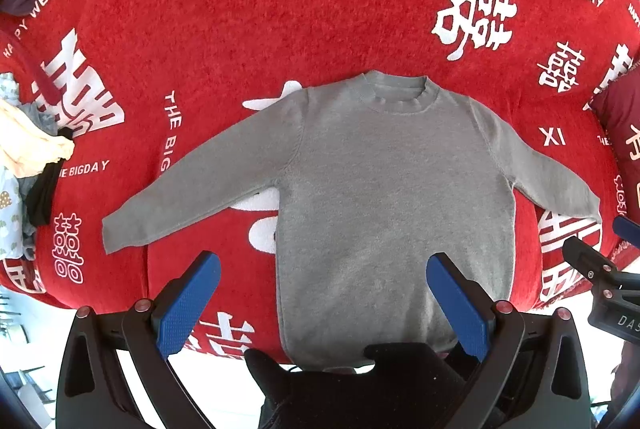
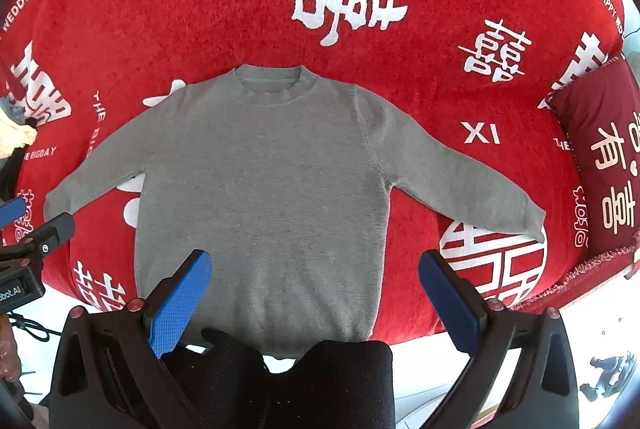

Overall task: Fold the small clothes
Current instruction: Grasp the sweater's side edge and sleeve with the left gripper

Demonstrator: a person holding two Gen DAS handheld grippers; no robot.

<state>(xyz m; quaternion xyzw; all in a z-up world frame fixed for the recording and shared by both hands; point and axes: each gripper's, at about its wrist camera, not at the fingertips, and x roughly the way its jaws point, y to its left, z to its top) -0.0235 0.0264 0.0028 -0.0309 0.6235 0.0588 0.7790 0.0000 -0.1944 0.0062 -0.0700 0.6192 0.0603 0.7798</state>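
Note:
A small grey long-sleeved sweater (image 1: 384, 181) (image 2: 264, 181) lies flat and face up on a red blanket (image 1: 240, 21) (image 2: 200, 9), collar away from me, both sleeves spread out and down. My left gripper (image 1: 324, 269) hovers open above the sweater's lower left hem, blue pads wide apart and empty. My right gripper (image 2: 316, 265) hovers open above the lower right part of the body, also empty. The right gripper's tip (image 1: 600, 261) shows at the right edge of the left wrist view. In the right wrist view the left gripper's tip (image 2: 36, 229) shows at the left edge.
A heap of other small clothes (image 1: 24, 157) in cream, black and pale blue lies at the left edge of the blanket. A dark red cushion (image 2: 604, 157) with white characters sits at the right. The blanket's near edge drops off just below the sweater's hem.

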